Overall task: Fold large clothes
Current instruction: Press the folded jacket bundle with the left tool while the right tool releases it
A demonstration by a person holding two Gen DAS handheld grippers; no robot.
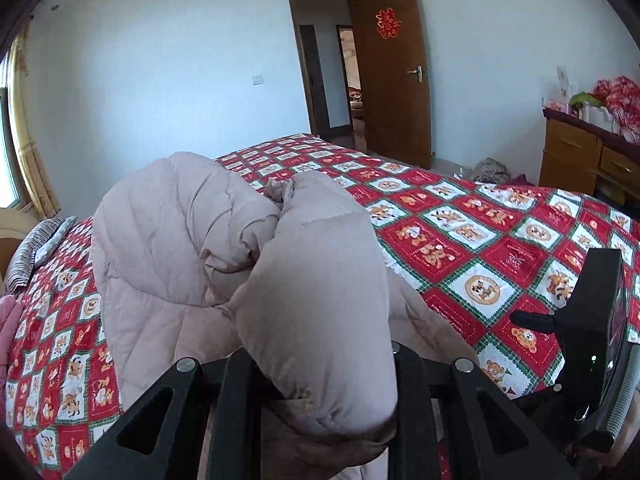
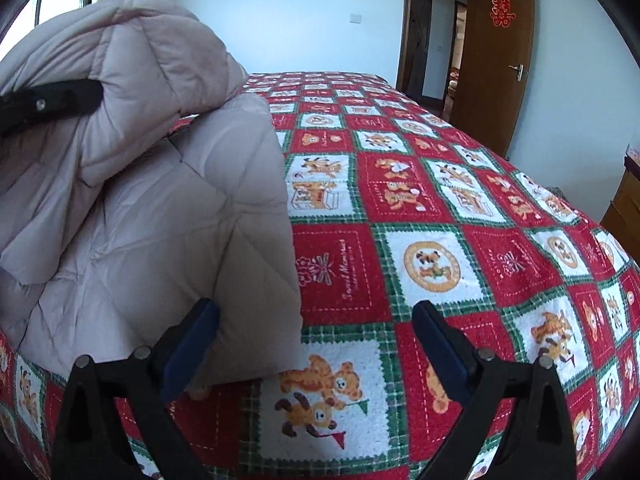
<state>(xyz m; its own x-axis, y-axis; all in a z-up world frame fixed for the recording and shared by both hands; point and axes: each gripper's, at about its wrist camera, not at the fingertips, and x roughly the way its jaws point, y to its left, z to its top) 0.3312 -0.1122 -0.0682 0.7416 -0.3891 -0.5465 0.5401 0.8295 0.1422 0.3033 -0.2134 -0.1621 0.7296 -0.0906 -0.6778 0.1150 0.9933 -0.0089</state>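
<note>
Centrally, a pale pink quilted coat (image 1: 240, 248) is shown heaped on the red-checked bedspread (image 1: 460, 240), a padded fold of it being clamped and lifted by the left tool (image 1: 324, 364), while the right tool (image 2: 316, 344) is held spread and empty beside its hem.

The left hand-held gripper (image 1: 320, 364) is black, with triangular cut-outs and round silver screws. The right hand-held gripper (image 2: 316, 344) is black too. Its fingers (image 2: 188, 352) carry dark blue pads.

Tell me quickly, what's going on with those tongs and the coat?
Left tongs clamped on puffy beige quilted coat, lifting a fold. Right tongs open, empty, over red checked bedspread. Nothing in the way.
</note>
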